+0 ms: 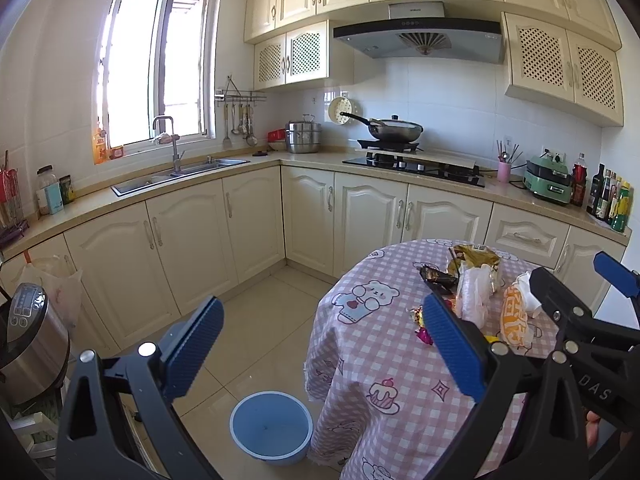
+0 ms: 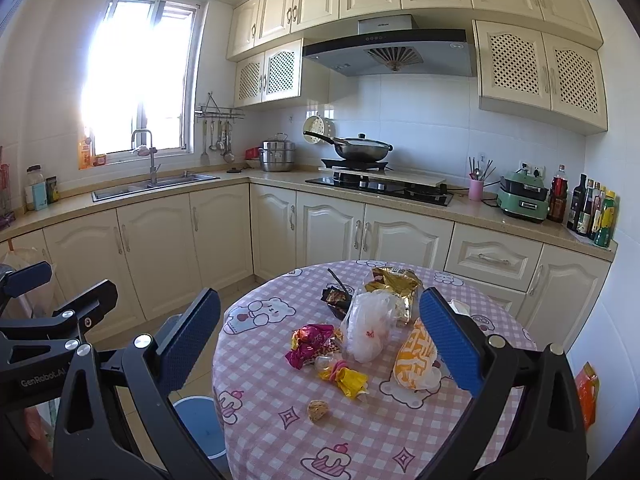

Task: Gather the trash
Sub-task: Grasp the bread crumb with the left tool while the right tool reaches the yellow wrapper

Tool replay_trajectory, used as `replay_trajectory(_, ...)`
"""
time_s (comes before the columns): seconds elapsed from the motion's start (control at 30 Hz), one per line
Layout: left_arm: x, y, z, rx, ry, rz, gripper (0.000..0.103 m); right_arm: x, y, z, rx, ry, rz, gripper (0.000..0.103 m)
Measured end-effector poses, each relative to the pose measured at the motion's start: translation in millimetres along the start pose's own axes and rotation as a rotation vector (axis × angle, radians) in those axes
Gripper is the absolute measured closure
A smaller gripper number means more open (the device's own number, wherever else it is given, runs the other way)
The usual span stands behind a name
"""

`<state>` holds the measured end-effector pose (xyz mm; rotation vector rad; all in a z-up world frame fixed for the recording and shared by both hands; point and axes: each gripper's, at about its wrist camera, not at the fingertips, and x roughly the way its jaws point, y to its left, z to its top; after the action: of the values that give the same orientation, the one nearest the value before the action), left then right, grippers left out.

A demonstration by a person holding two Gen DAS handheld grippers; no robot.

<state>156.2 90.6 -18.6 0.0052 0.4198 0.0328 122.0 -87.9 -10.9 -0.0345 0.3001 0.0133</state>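
Trash lies on a round table with a pink checked cloth (image 2: 280, 432): a white plastic bag (image 2: 368, 332), a gold foil bag (image 2: 394, 284), an orange-and-white wrapper (image 2: 414, 356), a magenta wrapper (image 2: 308, 344), a yellow wrapper (image 2: 348, 380), a dark wrapper (image 2: 338, 298) and a brown crumb ball (image 2: 318, 410). A blue bin (image 1: 271, 426) stands on the floor left of the table. My left gripper (image 1: 324, 350) is open and empty, above the floor and table edge. My right gripper (image 2: 320, 350) is open and empty, over the trash pile.
Cream kitchen cabinets and a counter with a sink (image 1: 180, 176), stove and wok (image 1: 394, 130) run behind. A steel cooker (image 1: 32, 336) stands at the left. Bottles (image 2: 592, 212) line the counter's right end. An orange packet (image 2: 586, 392) shows at the right of the table.
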Motion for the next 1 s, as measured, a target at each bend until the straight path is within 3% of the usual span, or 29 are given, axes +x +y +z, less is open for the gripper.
replay_trajectory(0.67,50.4,-62.6,0.9,0.073,0.093,0.008,0.005,45.1,-63.3,-16.2,0.079,0.079,0.028,0.007)
replay_trajectory(1.0,111.6,-98.7,-22.5,0.061,0.262,-0.067,0.005,88.8,-121.0,-44.5,0.152,0.192,-0.010,0.007)
